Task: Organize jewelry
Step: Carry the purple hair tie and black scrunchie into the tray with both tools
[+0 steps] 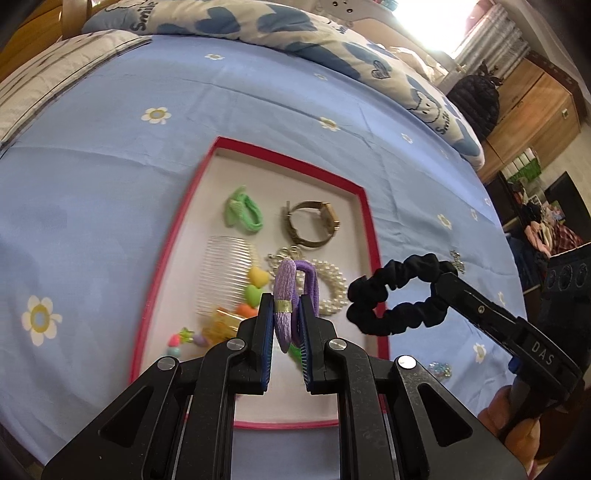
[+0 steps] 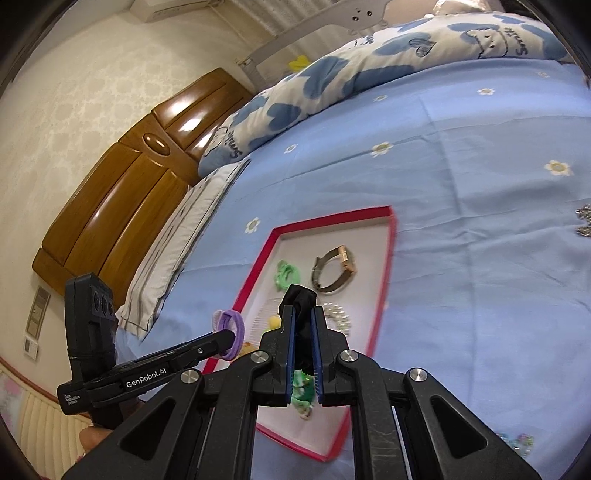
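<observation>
A red-rimmed tray point(image 1: 373, 229) lies on the blue bedsheet and holds a green hair tie point(image 1: 243, 212), a gold watch point(image 1: 314, 223), a clear comb point(image 1: 221, 273), a pearl bracelet point(image 1: 332, 286) and small coloured clips. My left gripper point(image 1: 286, 317) is shut on a purple hair tie point(image 1: 284, 291) above the tray. My right gripper point(image 2: 303, 325) is shut on a black scrunchie point(image 1: 391, 295), held over the tray's right rim. The tray point(image 2: 388, 266) and the purple hair tie point(image 2: 231, 328) also show in the right wrist view.
A silver sparkly piece point(image 1: 458, 260) and a pale glittery piece point(image 1: 439, 369) lie on the sheet right of the tray. A blue-and-white quilt point(image 1: 258, 22) is bunched at the far side. A wooden headboard point(image 2: 122, 199) and pillow point(image 2: 177, 240) stand to the left.
</observation>
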`<state>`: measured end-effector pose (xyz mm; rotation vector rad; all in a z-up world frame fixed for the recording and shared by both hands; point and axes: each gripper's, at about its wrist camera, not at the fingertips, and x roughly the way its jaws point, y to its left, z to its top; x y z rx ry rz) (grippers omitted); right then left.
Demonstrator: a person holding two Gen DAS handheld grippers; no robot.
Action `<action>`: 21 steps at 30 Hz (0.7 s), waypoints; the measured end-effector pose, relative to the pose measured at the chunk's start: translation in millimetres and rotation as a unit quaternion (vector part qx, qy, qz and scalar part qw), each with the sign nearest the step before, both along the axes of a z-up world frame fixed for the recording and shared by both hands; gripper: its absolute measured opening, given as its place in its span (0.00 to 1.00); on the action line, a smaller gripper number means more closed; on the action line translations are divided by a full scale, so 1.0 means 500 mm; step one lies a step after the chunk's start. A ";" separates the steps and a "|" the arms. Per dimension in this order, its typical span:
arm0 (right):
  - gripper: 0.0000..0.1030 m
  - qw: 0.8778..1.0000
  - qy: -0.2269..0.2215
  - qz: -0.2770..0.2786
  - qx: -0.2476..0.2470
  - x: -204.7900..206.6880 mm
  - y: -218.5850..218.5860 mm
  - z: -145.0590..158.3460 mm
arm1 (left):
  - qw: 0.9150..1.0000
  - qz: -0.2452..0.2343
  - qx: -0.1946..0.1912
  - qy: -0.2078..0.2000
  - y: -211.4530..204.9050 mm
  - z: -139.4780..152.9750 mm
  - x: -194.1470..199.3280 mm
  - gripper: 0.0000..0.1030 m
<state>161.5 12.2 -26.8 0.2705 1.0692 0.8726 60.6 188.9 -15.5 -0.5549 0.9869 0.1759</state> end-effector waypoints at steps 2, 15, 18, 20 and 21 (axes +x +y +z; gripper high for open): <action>0.07 1.000 0.006 0.007 0.002 -0.001 0.016 -0.007 | 1.000 0.003 0.001 0.003 0.011 -0.006 0.002 0.11; 0.08 0.998 0.030 0.022 -0.046 0.037 0.081 -0.091 | 0.999 0.002 0.011 0.042 0.043 -0.064 0.035 0.11; 0.08 0.998 0.026 0.022 -0.061 0.043 0.081 -0.101 | 0.999 0.004 0.012 0.048 0.045 -0.073 0.039 0.11; 0.09 0.997 0.024 0.020 -0.070 0.047 0.079 -0.108 | 0.999 0.004 0.010 0.052 0.046 -0.080 0.042 0.11; 0.10 0.997 0.024 0.020 -0.073 0.049 0.079 -0.111 | 0.998 0.005 0.010 0.054 0.047 -0.083 0.043 0.11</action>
